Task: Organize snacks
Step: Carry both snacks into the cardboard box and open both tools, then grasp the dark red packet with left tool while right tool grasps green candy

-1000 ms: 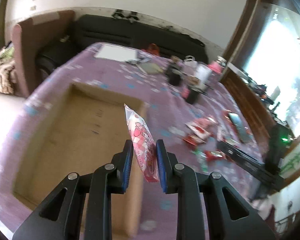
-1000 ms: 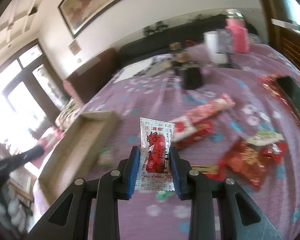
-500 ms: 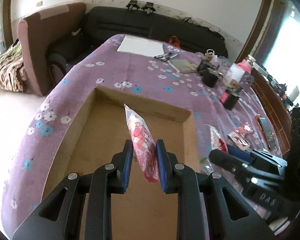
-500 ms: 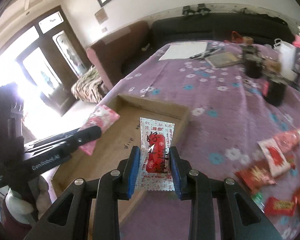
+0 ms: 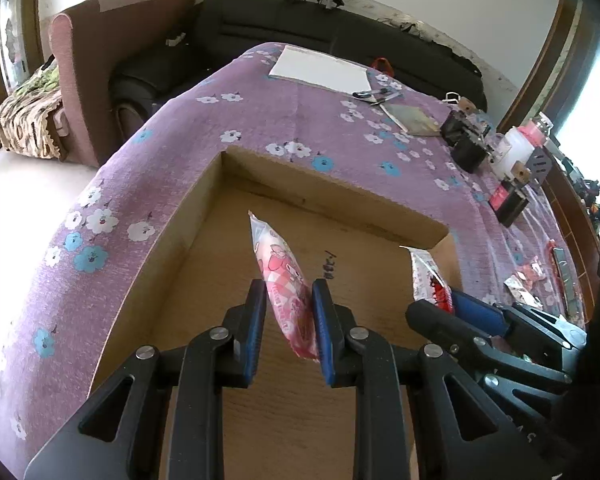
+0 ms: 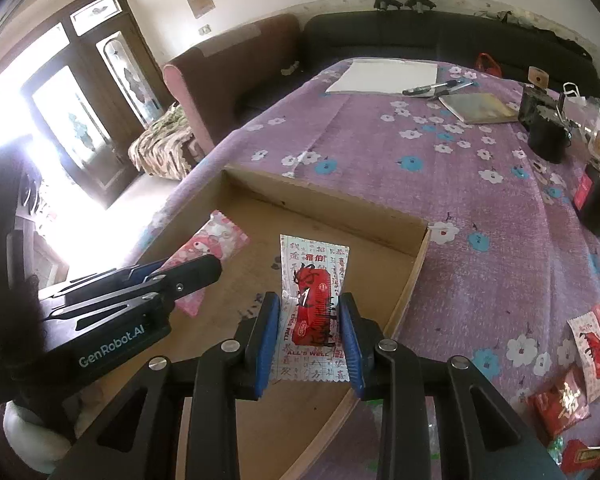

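Observation:
My left gripper (image 5: 289, 312) is shut on a pink cartoon snack packet (image 5: 280, 276), held edge-on above the floor of a shallow cardboard box (image 5: 332, 184). In the right wrist view the same packet (image 6: 216, 240) sticks out of the left gripper (image 6: 204, 270) over the box's left half. My right gripper (image 6: 310, 328) is shut on a white and red snack packet (image 6: 314, 280), held upright over the box (image 6: 324, 196) near its right wall. From the left wrist view, the right gripper (image 5: 440, 306) shows at the right with its packet (image 5: 426, 276).
The box sits on a table with a purple flowered cloth (image 6: 380, 136). Several loose red snack packets (image 6: 580, 372) lie on the cloth at the right. Farther back are black jars (image 6: 546, 136), a notebook (image 6: 478, 108), pens and white paper (image 6: 384, 74). A sofa stands behind.
Both grippers have moved from over the cloth to above the box, each keeping its packet. The left one has sunk closer to the box floor; the right one swung left from the loose snacks.

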`<state>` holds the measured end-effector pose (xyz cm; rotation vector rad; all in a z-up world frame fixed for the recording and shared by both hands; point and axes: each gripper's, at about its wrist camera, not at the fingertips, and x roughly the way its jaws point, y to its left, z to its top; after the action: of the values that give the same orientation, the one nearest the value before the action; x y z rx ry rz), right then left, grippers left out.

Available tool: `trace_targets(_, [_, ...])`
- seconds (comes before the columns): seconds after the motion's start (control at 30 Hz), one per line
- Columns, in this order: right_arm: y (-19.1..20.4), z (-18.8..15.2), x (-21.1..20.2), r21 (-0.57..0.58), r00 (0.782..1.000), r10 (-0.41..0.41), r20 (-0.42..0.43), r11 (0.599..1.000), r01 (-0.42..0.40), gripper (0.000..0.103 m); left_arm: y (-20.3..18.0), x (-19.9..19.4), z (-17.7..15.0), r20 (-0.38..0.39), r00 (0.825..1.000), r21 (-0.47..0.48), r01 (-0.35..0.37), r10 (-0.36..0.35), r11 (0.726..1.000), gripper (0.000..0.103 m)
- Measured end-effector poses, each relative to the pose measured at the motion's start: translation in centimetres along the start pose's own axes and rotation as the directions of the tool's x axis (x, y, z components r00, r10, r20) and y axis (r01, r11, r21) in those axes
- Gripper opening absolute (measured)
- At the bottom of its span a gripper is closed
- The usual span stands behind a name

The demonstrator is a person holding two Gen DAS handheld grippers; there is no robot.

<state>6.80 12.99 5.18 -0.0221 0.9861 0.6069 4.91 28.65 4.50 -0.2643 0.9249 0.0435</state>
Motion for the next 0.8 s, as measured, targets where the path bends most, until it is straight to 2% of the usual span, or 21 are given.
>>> trace_targets(0.37, [0.0,0.0,0.2,-0.003,1.0,-0.005,0.01,1.0,0.005,0.035,-0.1,-0.8,-0.5,0.025,0.998,-0.003,-0.057,0.057,0.998,0.022])
trace_targets(0.53, [0.3,-0.4,-1.7,-0.021,0.999,-0.021,0.049,1.0,0.022,0.038,-0.2,-2.1,-1.0,0.042,0.997,-0.006,-0.063,0.064,0.998,0.022])
trace_targets(0.8, [-1.5,-1.6,-4.8,0.024,0.996,-0.037,0.083,0.999,0.035,0.038,-1.7,-5.4,-2.3,0.104,0.989,0.037,-0.107,0.102,0.994,0.022])
